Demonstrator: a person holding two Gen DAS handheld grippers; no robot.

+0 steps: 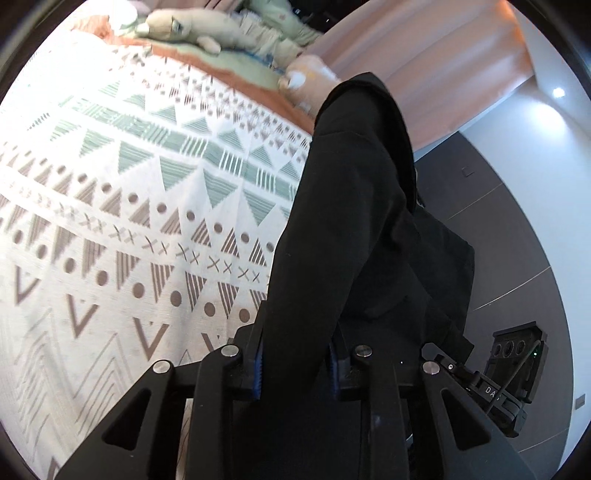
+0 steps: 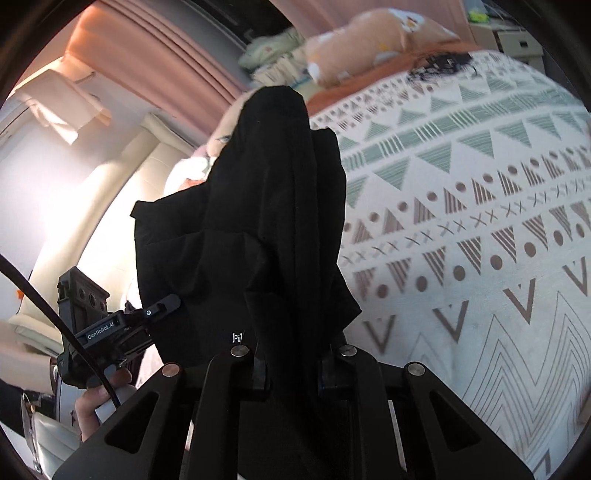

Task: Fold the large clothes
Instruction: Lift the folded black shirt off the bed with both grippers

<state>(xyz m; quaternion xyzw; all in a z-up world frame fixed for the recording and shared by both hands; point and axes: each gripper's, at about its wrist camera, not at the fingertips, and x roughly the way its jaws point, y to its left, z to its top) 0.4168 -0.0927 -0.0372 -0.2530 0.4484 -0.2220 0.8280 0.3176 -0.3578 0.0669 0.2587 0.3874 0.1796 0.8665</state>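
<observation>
1. The left gripper (image 1: 295, 363) has its jaws narrowed on a fold of a black garment (image 1: 354, 206); the blue pads (image 1: 257, 369) press the cloth from both sides.
2. The right gripper (image 2: 291, 365) has its jaws pinched on another part of the same black garment (image 2: 273, 206), with the cloth bunched between them.
3. The garment hangs in the air above the bed, draped up and over in front of each camera, clear of the bedspread (image 1: 129, 206).
4. The bedspread is white with green and brown triangles, dots, crosses and zigzags; it shows in the right view too (image 2: 480, 229).
5. At the far end of the bed lie a beige soft toy (image 1: 184, 29) and an orange pillow (image 2: 369, 44), beside pink curtains (image 2: 159, 62).
6. In the right view the person's left hand (image 2: 92, 402) shows at the lower left, wrapped around the other gripper's handle.
</observation>
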